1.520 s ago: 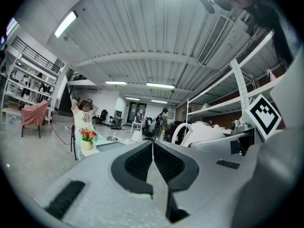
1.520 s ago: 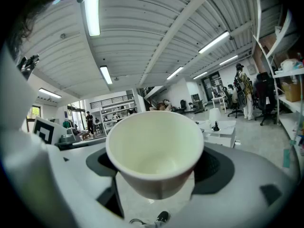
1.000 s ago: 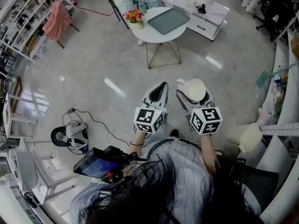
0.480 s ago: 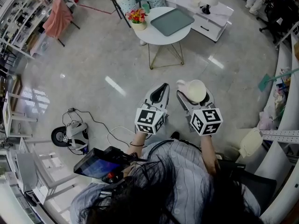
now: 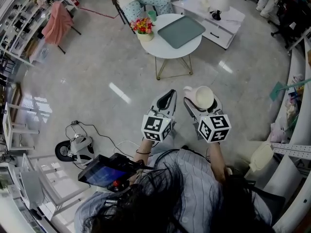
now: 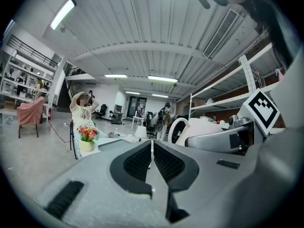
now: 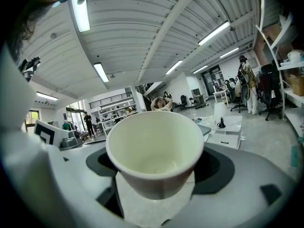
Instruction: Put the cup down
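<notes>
– In your right hand-held gripper (image 5: 202,103) sits the cup (image 7: 156,151). The jaws grip its lower wall, the mouth faces up, and it looks empty inside.

– Agreed. Your left hand-held gripper (image 5: 165,98) has its jaws pressed together with nothing between them, so it's free if you need to steady anything.

– You're holding the cup over the floor, at about chest height. The round white table (image 5: 163,45) is well ahead of you, with a grey tray (image 5: 181,30) and a pot of flowers (image 5: 142,27) on it.

– On handling: I'd judge the cup light, and the rim looks thin. I can't tell whether it's paper or ceramic. Treat it as crushable and don't squeeze any harder than you are now.

– Your hold is low on the body, which is the right place. The base is stiffer than the lip.

– Something like a looped handle sticks out on the side nearest your left hand-held gripper. Mind it doesn't catch on anything.

– An empty cup tips easily. Set the base flat on a bare part of the table before you let the jaws part.
</notes>
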A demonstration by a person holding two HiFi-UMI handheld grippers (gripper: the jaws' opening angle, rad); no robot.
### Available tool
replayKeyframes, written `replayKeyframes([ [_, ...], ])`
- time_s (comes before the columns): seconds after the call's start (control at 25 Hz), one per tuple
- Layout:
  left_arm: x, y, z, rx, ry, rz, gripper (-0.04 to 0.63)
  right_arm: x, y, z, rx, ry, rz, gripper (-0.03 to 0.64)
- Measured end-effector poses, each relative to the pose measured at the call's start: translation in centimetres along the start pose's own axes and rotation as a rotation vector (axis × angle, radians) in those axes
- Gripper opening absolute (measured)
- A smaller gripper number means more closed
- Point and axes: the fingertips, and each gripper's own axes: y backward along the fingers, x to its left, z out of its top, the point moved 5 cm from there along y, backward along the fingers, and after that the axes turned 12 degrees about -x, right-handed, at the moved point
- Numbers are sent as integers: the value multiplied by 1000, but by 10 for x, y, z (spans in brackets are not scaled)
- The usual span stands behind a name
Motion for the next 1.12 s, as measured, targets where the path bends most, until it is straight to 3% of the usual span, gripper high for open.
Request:
replayKeyframes([
  [0.56,90,-77,13,1,8,-68,20,-10,-108,14,-2,-5,-63,408],
  [1.12,157,-112,13,22,-8,-120,20,-12,-181,13,-27,-36,-114,408],
])
